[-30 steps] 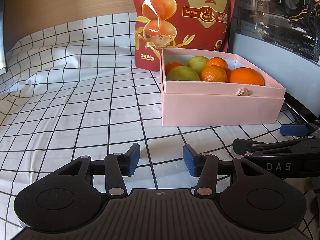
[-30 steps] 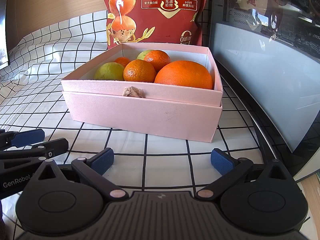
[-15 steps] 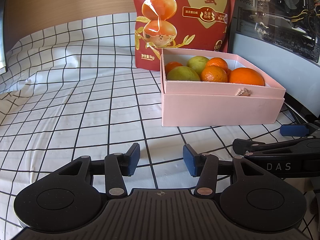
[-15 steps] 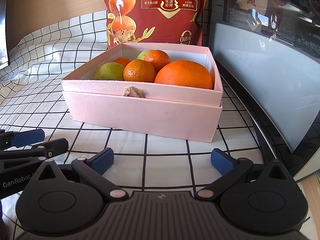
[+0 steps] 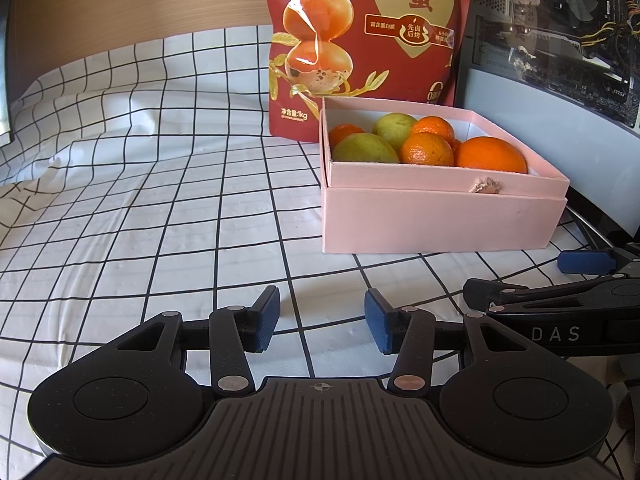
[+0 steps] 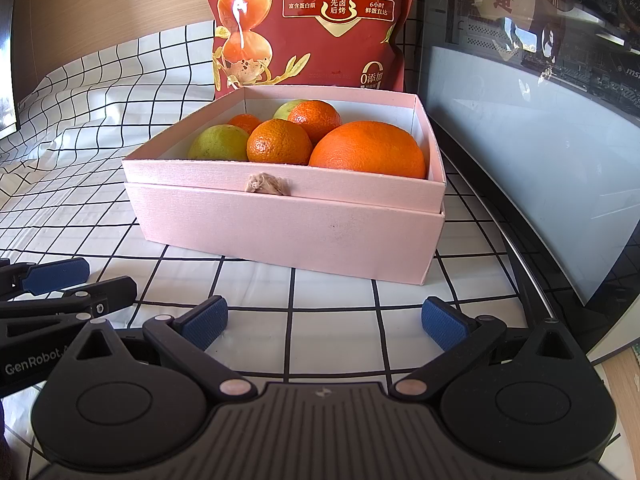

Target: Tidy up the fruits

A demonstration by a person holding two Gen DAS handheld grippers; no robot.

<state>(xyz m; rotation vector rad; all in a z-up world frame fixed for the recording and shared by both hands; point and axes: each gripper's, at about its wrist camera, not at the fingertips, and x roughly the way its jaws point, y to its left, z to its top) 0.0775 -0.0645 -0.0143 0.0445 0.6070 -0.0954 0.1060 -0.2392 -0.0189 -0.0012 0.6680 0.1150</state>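
Note:
A pink box sits on the checked cloth and holds several fruits. Among them are a large orange, smaller oranges and green fruits. My left gripper hovers over the cloth, short of the box's left corner. Its jaws are closing with nothing between them. My right gripper stands wide open in front of the box, empty. Each gripper shows at the edge of the other's view.
A tall red snack bag stands right behind the box. A computer case with a glass side runs along the right. The checked cloth stretches left, wrinkled toward the wooden wall.

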